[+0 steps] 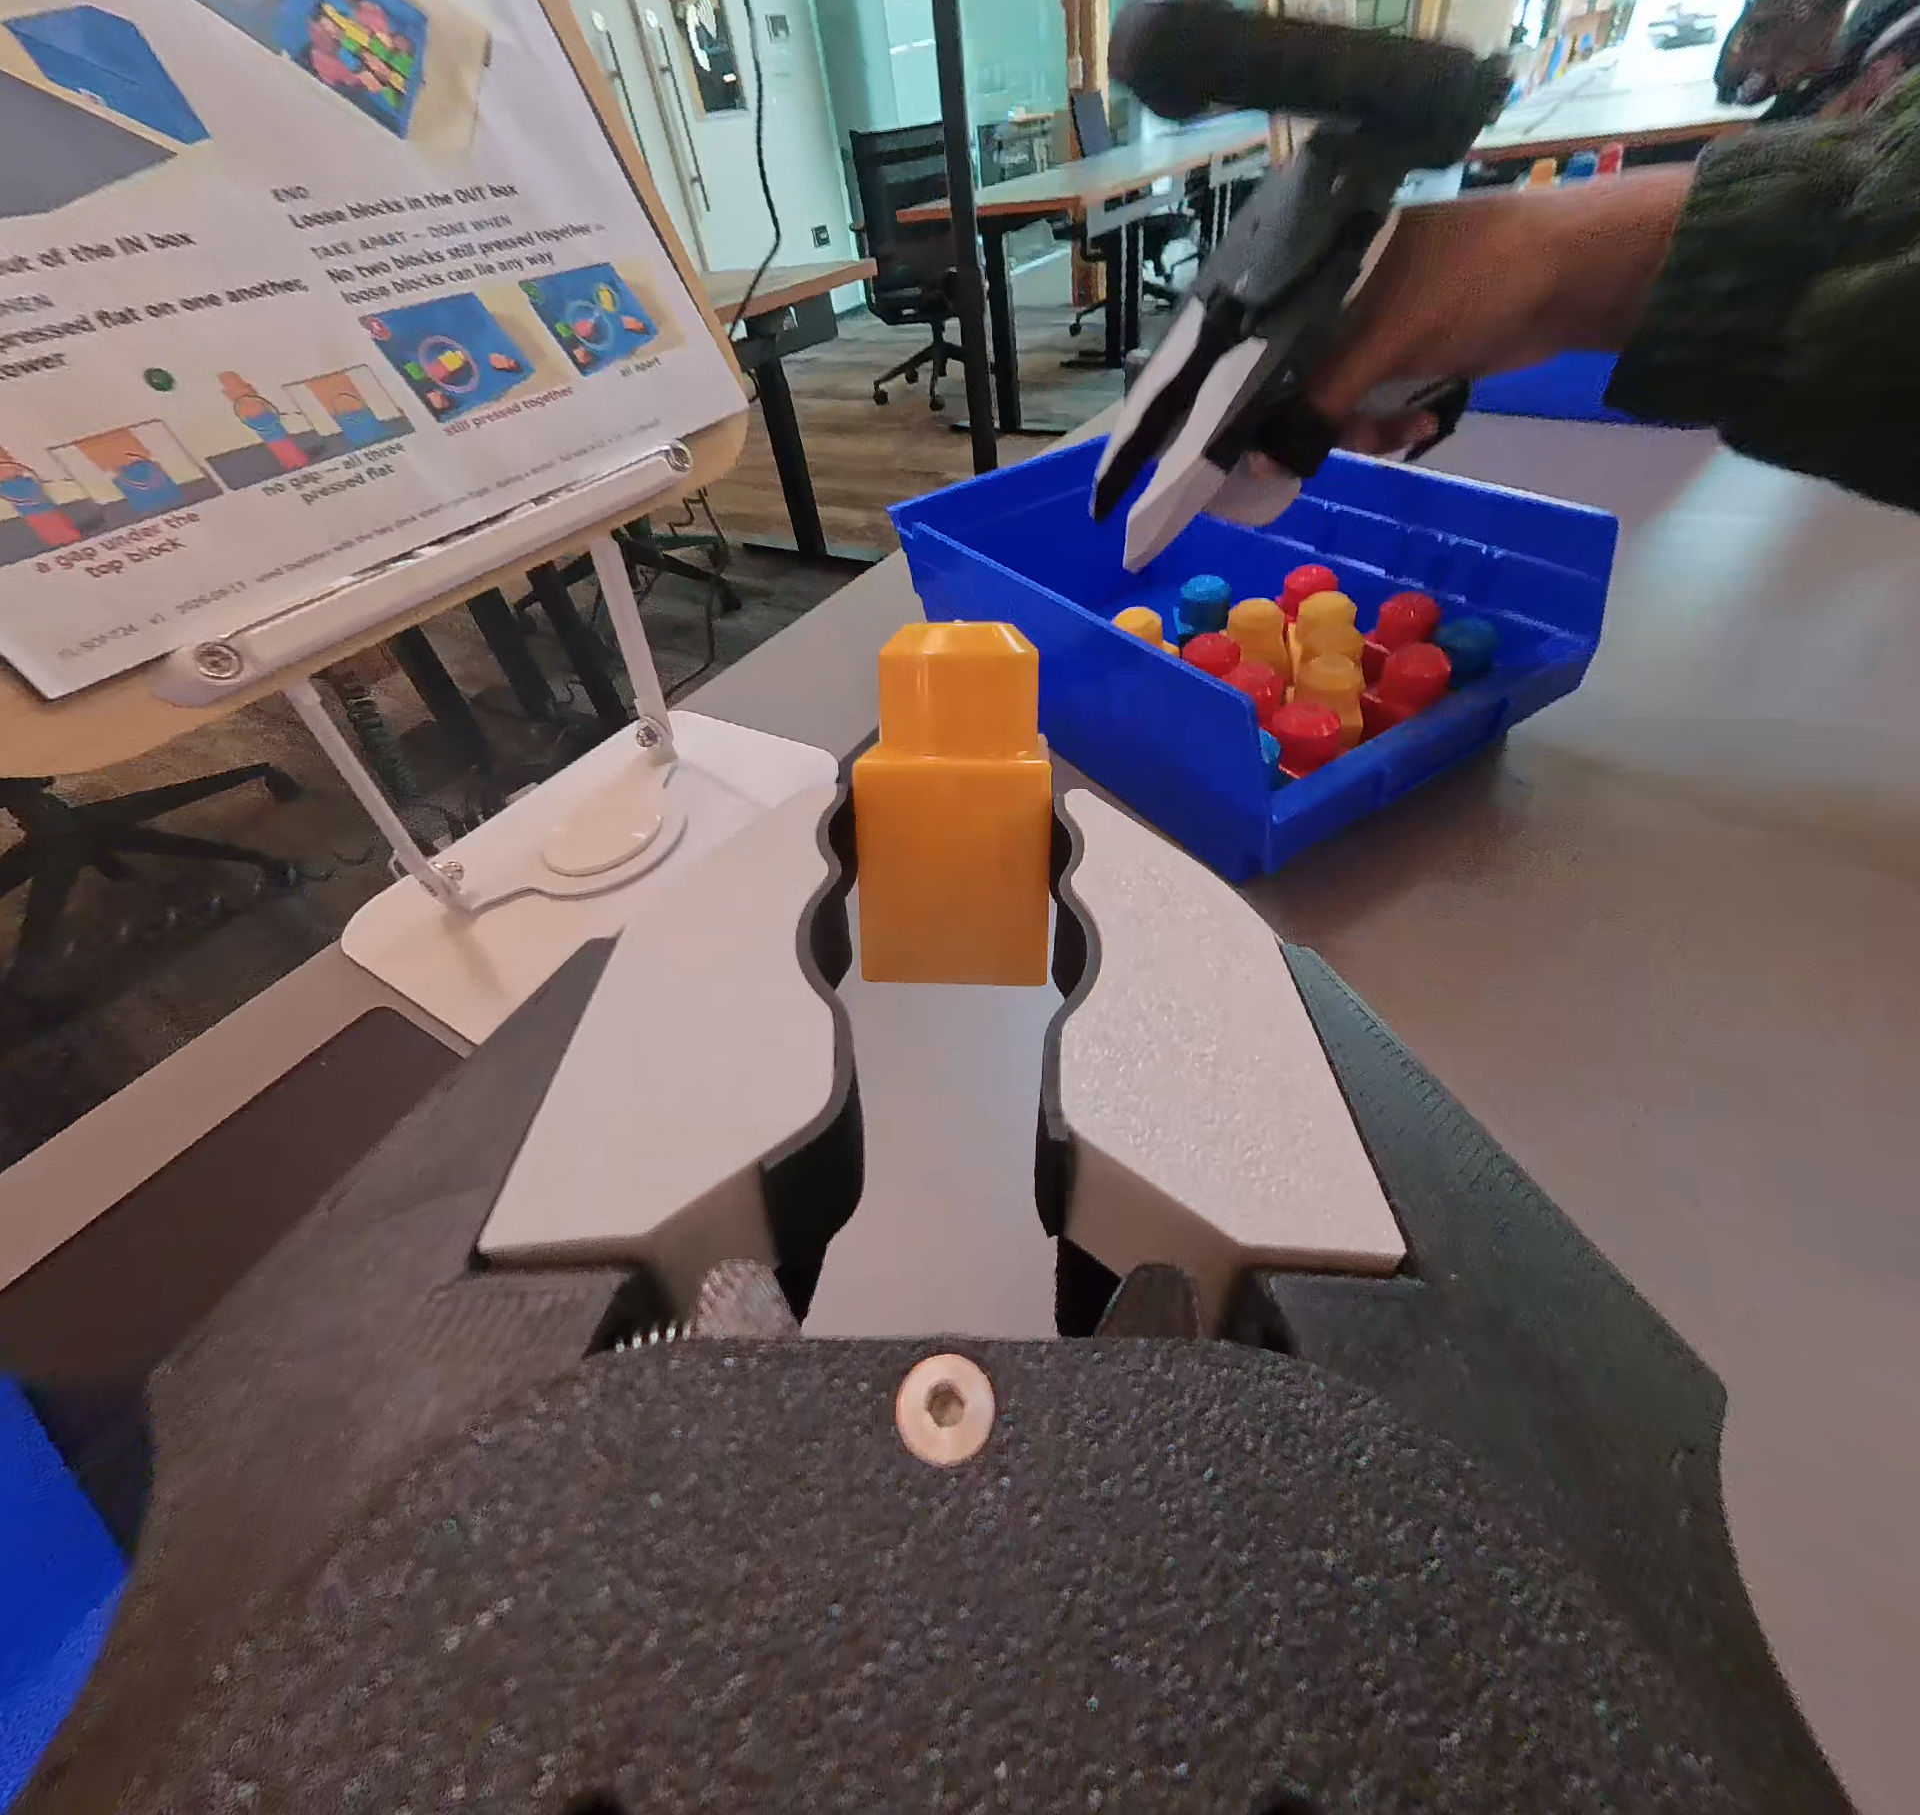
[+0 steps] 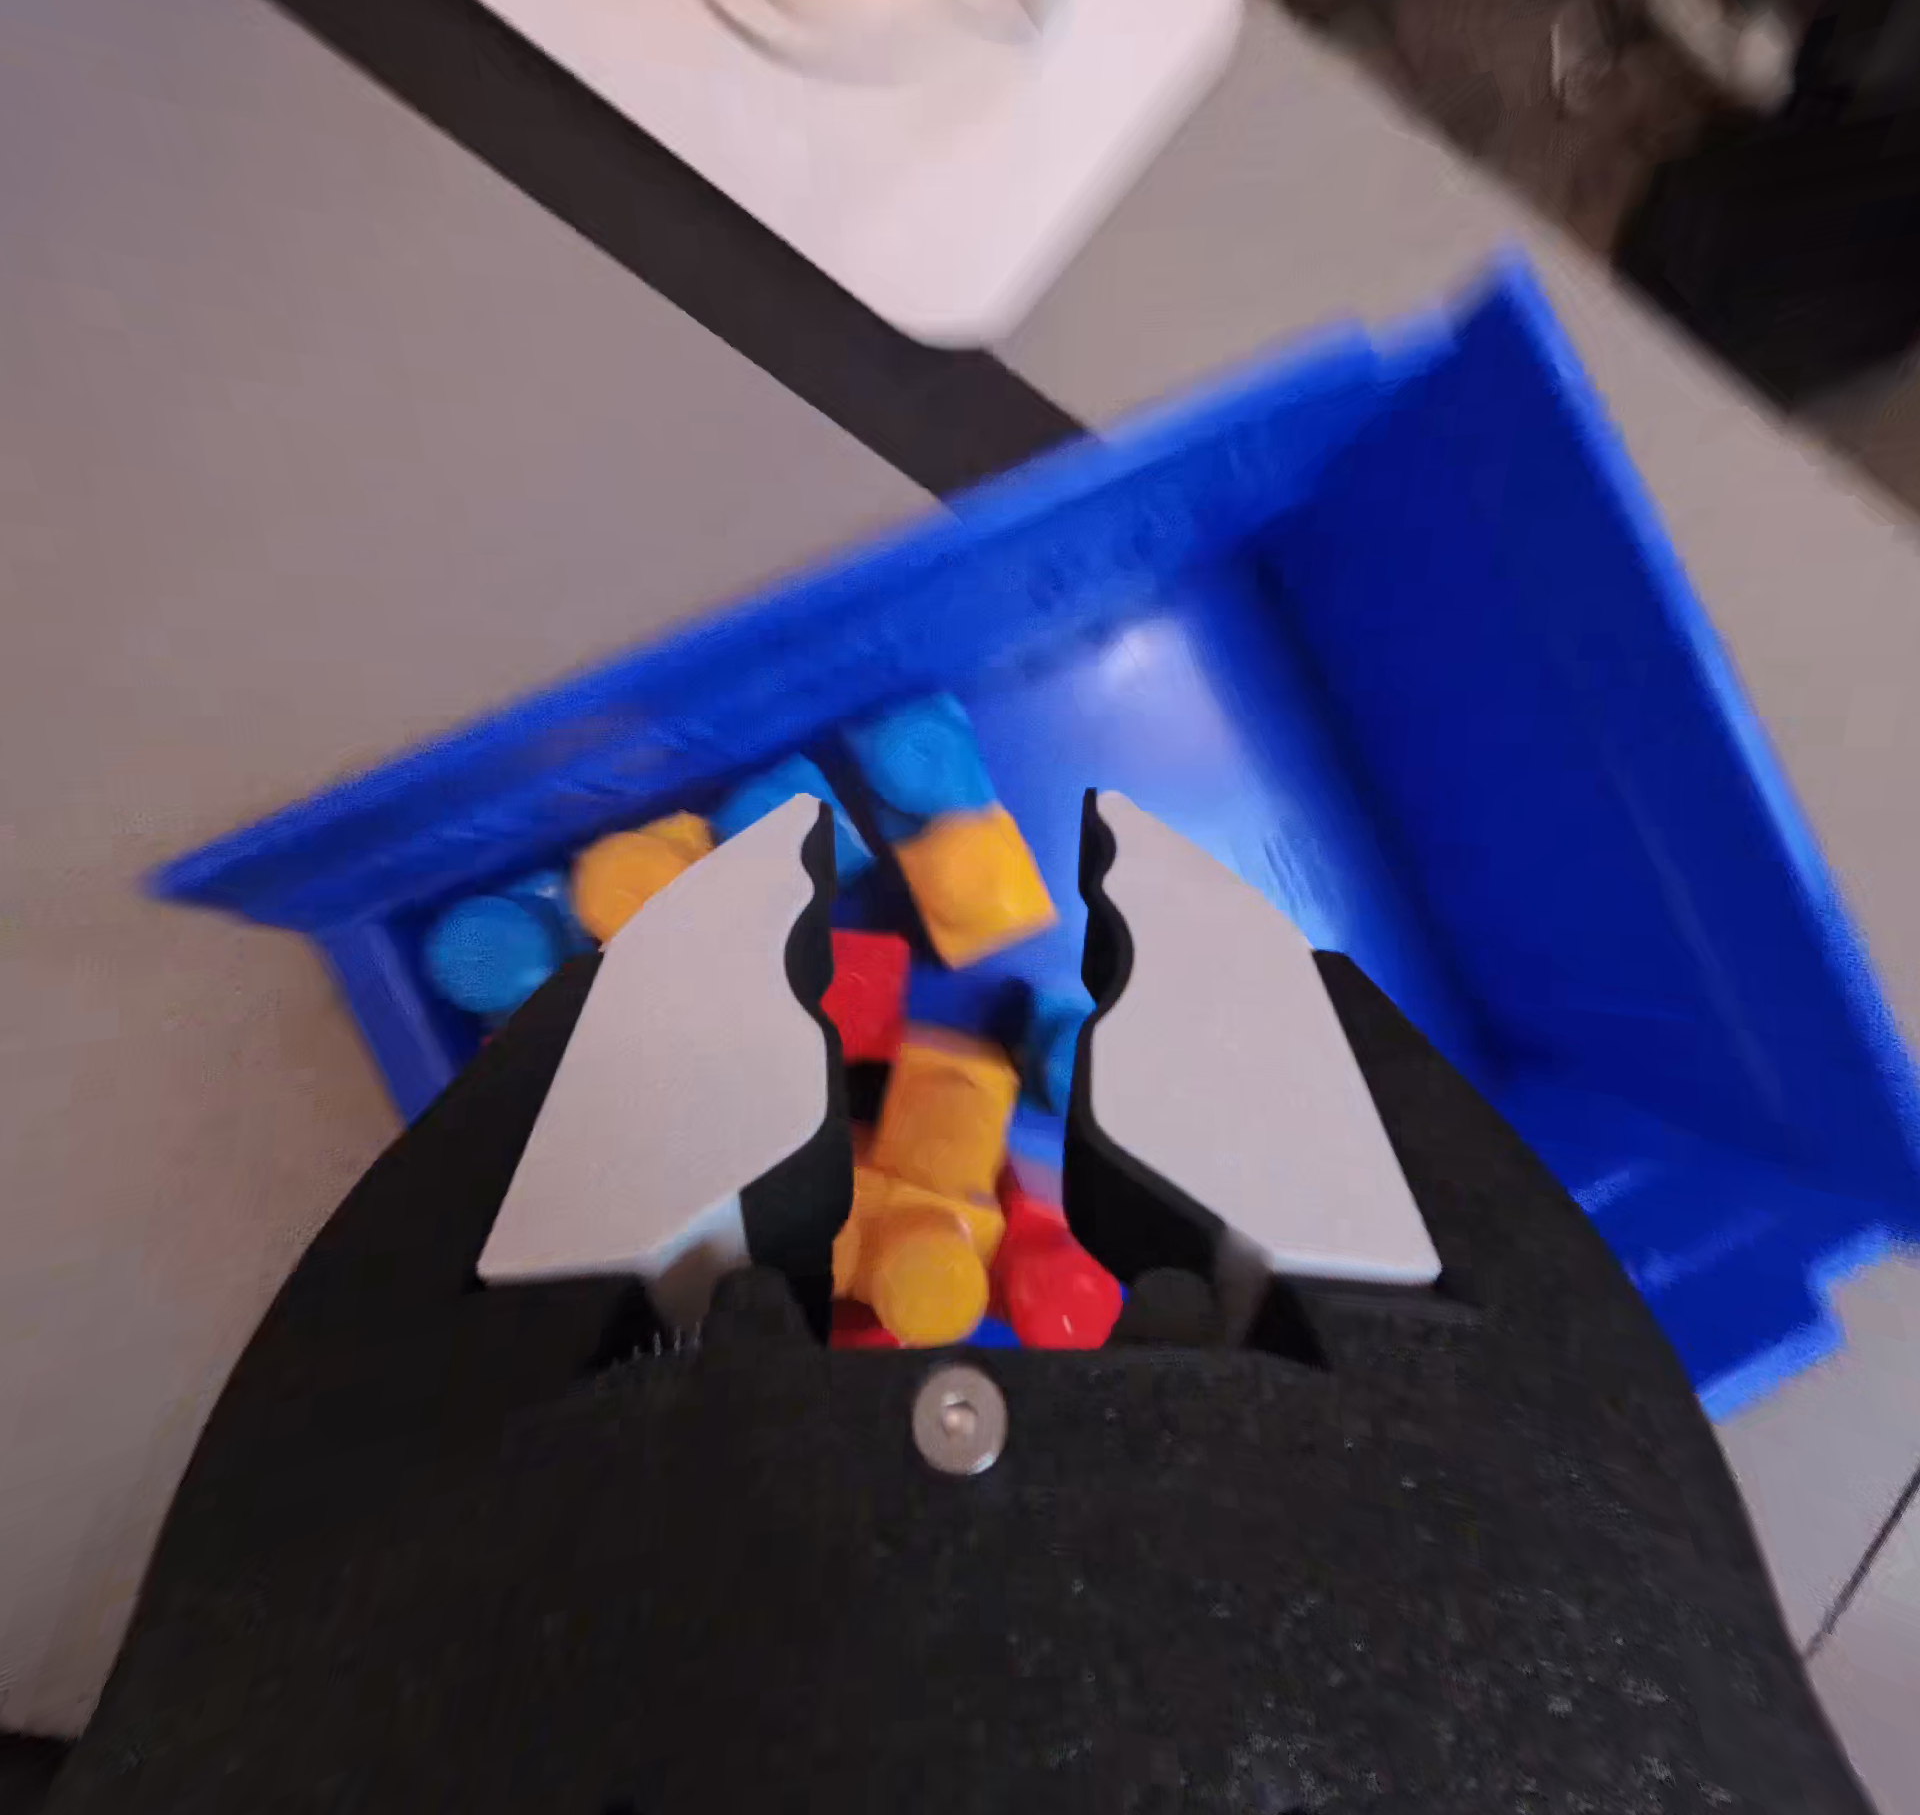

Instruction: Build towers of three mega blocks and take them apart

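Beside the blue bin (image 1: 1164, 726) on the grey counter (image 1: 1662, 830), the left tongs (image 1: 951, 872) are clamped on a single orange block (image 1: 951, 830), held upright with its stud on top and its base clear of the counter. No second block sits on it. Over the bin, the right tongs (image 2: 951, 809) hang with jaws apart and nothing between them, tips pointing down at the loose blocks (image 2: 935, 1121) heaped at one end of the bin: red, orange and blue pieces, apparently unjoined, though motion blur hides detail. Behind the bin stands a white sheet stand (image 1: 582, 830). Judged from this, the work is at its start: one block in hand, two more needed for a first tower, and no tower yet built or taken apart.
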